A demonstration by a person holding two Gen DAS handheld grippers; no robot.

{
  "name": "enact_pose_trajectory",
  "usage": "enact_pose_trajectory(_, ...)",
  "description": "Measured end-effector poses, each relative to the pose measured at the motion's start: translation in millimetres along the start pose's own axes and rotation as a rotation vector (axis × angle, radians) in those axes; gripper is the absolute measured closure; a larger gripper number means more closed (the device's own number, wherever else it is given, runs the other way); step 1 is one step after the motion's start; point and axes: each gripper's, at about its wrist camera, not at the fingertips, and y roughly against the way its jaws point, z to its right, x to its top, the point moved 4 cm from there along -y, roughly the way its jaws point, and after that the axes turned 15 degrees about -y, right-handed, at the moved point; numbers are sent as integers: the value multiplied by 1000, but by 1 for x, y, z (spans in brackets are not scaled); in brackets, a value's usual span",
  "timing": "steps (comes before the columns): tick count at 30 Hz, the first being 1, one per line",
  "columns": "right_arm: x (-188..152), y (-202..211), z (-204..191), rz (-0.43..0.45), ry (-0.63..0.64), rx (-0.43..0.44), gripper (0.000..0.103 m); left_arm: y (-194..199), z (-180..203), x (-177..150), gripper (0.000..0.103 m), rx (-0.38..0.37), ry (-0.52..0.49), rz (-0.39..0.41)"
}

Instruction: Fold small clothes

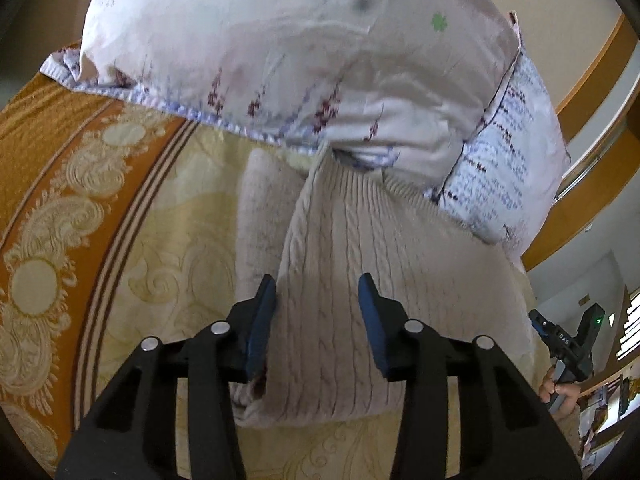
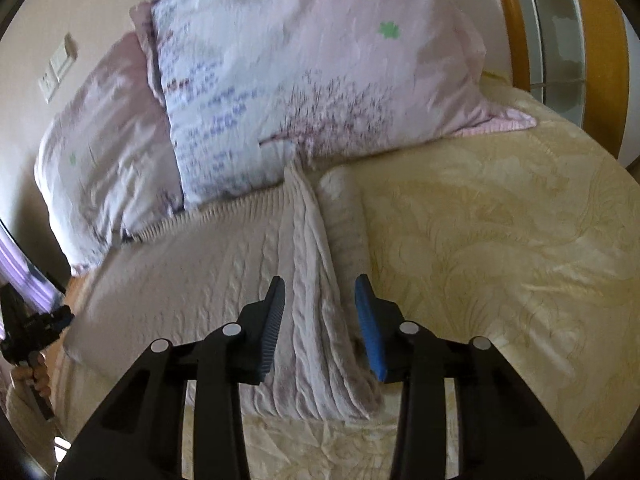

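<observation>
Cream cable-knit sweater [image 1: 352, 280] lies on the bed, spread over a yellow-and-orange patterned bedspread [image 1: 132, 240], its far ribbed edge tucked up against 2 pale floral pillows [image 1: 280, 52] at the head of the bed. Left tool [image 1: 318, 312] hovers w/ its 2 blue-padded fingers [image 1: 262, 320] apart, nothing gripped; directly ahead of and under it runs a folded-over part of the sweater, a plainer flap lying just past its left finger, the knit body stretching off beyond its right finger. Right tool [image 2: 320, 312] is likewise spread wide, holding nothing; a raised ridge of cable-knit [image 2: 316, 280] runs straight out between its fingers toward the pillows, a paler strip of the sweater's inner side just by its right finger. To that tool's left the sweater lies flat across the bed; to its right is bare bedspread [image 2: 500, 240]. In the left wrist view the other tool [image 1: 568, 344] shows at far right, held in a hand [image 1: 558, 390]; in the right wrist view its counterpart [image 2: 36, 320] sits at far left. Wooden headboard [image 2: 600, 40] curves beyond the pillows. Both views are a bit blurred.
</observation>
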Motion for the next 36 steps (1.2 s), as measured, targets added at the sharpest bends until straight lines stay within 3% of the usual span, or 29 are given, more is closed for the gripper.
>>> enact_pose_trajectory(1, -3, -3, 0, -8, 9, -6, 83, -2, 0, -1, 65, 8, -3, -4)
enact_pose_trajectory(2, -6, -4, -1, -6, 25, -14, 90, -3, 0, -3, 69, 13, -7, -8)
enact_pose_trajectory(5, -8, 0, -4, 29, 48, -20, 92, -5, -1, -5, 86, 13, -5, -21)
enact_pose_trajectory(10, -6, 18, -8, 70, 23, 9, 92, -2, -3, -7, 100, 10, -19, -27)
enact_pose_trajectory(19, -16, 26, -6, 48, 12, -12, 93, 16, -14, -11, 101, -2, -15, -16)
enact_pose_trajectory(25, -19, 20, -2, 35, 2, -29, 93, 23, -6, -12, 98, -65, -24, 26)
enact_pose_trajectory(27, -18, 19, -1, 31, -4, -27, 93, 24, -3, -12, 83, -61, -38, 25)
enact_pose_trajectory(30, -19, 17, -1, 16, -13, -18, 92, 22, 0, -13, 70, -50, -52, 15)
enact_pose_trajectory(35, -20, 15, -2, -9, -16, -17, 84, 12, 2, -17, 72, -27, -66, -19)
enact_pose_trajectory(36, -22, 14, -3, -11, -9, -22, 84, 11, 2, -17, 83, -26, -65, -22)
